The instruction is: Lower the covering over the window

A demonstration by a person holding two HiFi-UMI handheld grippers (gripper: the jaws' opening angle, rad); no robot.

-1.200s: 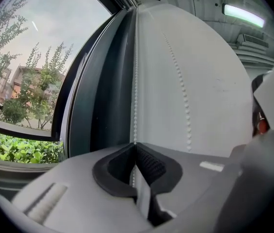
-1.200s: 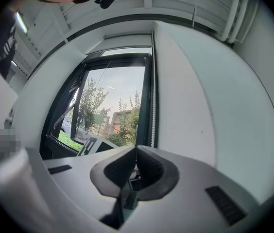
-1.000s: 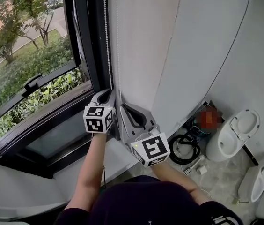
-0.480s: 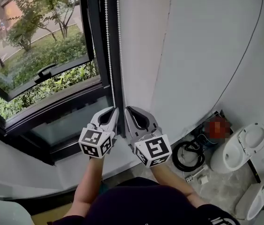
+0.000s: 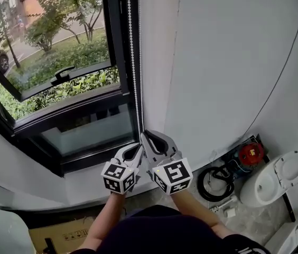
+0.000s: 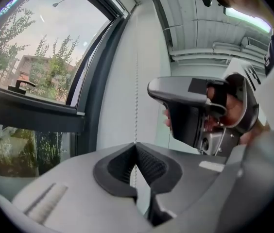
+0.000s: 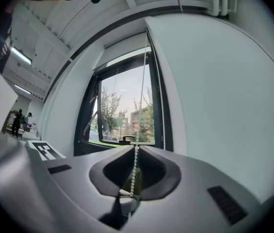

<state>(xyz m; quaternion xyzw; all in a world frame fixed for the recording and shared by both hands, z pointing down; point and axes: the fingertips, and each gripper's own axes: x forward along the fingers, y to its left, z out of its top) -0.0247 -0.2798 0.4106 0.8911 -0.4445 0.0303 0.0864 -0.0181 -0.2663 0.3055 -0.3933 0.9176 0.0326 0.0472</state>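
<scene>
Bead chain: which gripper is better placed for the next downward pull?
Probably the right gripper: clamped higher on the bead chain, leaving more travel. The left gripper, also shut on it, sits lower.

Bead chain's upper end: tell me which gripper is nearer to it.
Right. The right gripper is shut on the bead chain higher up. The left gripper is shut on it just below, on the window side.

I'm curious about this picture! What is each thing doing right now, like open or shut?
left gripper: shut on the bead chain
right gripper: shut on the bead chain
bead chain: hanging straight, pinched by both grippers
window: sash open, glass not covered
toilet lid: up
hose: coiled on the floor
</scene>
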